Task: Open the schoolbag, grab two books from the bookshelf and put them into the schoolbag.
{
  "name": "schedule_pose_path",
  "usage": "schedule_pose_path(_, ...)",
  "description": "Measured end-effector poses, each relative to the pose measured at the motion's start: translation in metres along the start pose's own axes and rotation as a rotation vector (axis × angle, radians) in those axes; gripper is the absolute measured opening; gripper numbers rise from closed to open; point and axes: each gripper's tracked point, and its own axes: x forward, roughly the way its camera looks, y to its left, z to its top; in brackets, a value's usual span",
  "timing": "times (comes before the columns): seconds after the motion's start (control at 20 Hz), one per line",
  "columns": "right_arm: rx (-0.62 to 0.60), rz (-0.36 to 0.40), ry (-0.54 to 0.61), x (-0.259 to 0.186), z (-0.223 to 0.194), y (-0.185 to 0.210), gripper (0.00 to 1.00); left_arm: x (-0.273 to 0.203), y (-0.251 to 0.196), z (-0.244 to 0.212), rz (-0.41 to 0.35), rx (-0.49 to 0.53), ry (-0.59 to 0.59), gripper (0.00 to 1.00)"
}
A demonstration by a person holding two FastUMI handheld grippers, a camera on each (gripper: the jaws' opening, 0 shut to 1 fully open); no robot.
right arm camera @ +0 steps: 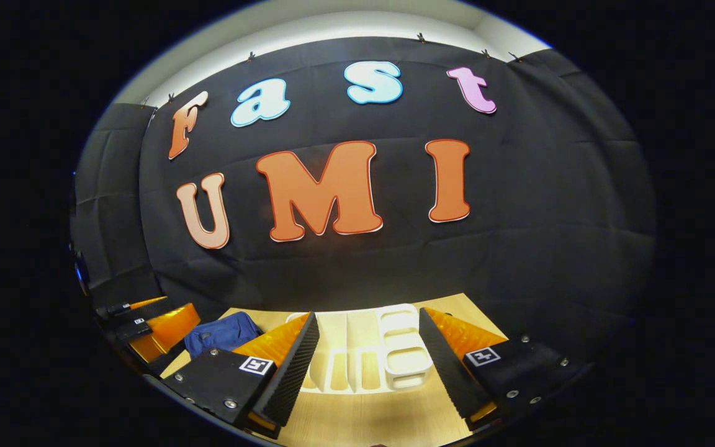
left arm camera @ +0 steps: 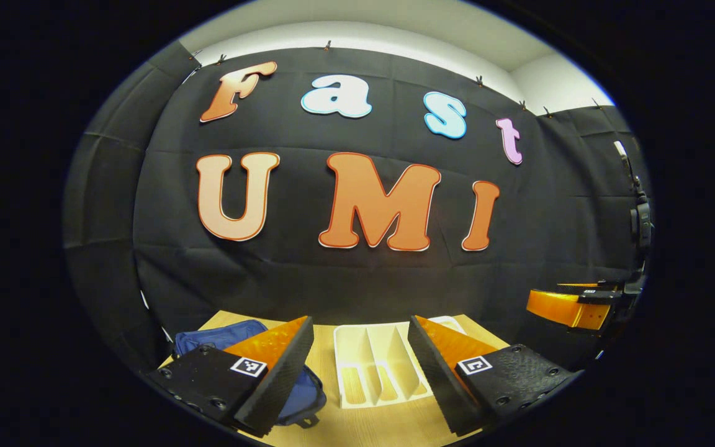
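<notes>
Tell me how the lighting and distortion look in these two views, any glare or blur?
Left gripper view: strong fisheye bend, sharp overall, table evenly lit, schoolbag dim but clear. Right gripper view: same curving, a bright glare patch on the white bookshelf washing out its dividers, schoolbag in shade.

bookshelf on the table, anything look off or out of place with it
Yes: the white bookshelf looks to be lying flat on the wooden table, dividers facing up, and no books can be made out in its slots. The blue schoolbag lies beside it, apparently closed. Both the left claw and the right claw are open, holding nothing.
</notes>
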Motion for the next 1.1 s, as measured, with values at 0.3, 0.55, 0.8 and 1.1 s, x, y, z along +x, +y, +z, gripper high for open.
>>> schedule_pose_path(0.3, 0.024, 0.019, 0.010, -0.008, -0.005, -0.003, 0.97, 0.003, 0.005, 0.002, 0.021, 0.011, 0.004, 0.95)
schedule_pose_path(0.55, 0.021, 0.023, 0.006, -0.009, -0.004, -0.007, 0.97, 0.002, 0.006, 0.006, 0.026, 0.031, 0.003, 0.95)
schedule_pose_path(0.8, 0.037, 0.038, 0.017, -0.004, -0.006, -0.009, 0.97, 0.001, 0.000, 0.007, 0.013, 0.047, 0.000, 0.95)
schedule_pose_path(1.1, 0.028, 0.056, 0.019, -0.003, -0.006, -0.006, 0.96, 0.001, -0.001, 0.010, 0.019, 0.060, -0.002, 0.95)
